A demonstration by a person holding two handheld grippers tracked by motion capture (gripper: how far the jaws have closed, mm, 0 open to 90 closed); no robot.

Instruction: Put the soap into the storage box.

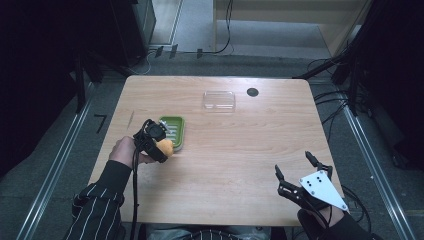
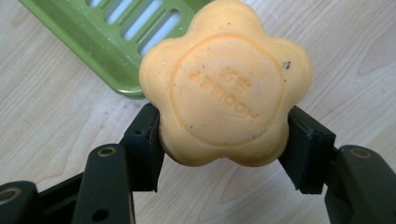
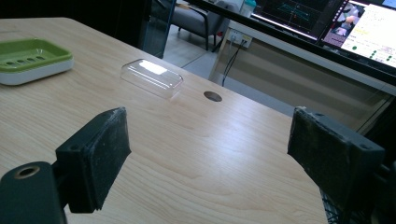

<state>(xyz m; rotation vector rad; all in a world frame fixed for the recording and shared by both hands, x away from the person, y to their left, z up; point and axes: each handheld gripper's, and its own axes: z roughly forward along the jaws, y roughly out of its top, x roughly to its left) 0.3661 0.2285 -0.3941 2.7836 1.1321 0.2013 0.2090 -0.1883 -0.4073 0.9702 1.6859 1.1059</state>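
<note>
I see the left hand-held gripper (image 2: 224, 140) pinching one orange flower-shaped soap (image 2: 226, 84) at centre frame, just below one green soap dish (image 2: 93, 42). The right hand-held gripper (image 3: 210, 158) stands spread, holding nothing, over the tabletop (image 3: 196, 154). One clear lid (image 3: 152, 77) lies upper centre.

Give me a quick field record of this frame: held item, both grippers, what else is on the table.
held item: orange flower-shaped soap, clamped at its sides
left gripper: shut on the soap, beside the dish
right gripper: open, empty, near the table's front right corner
dish: green slotted soap dish, no soap in it
lid: clear plastic lid, far side of the table
</note>
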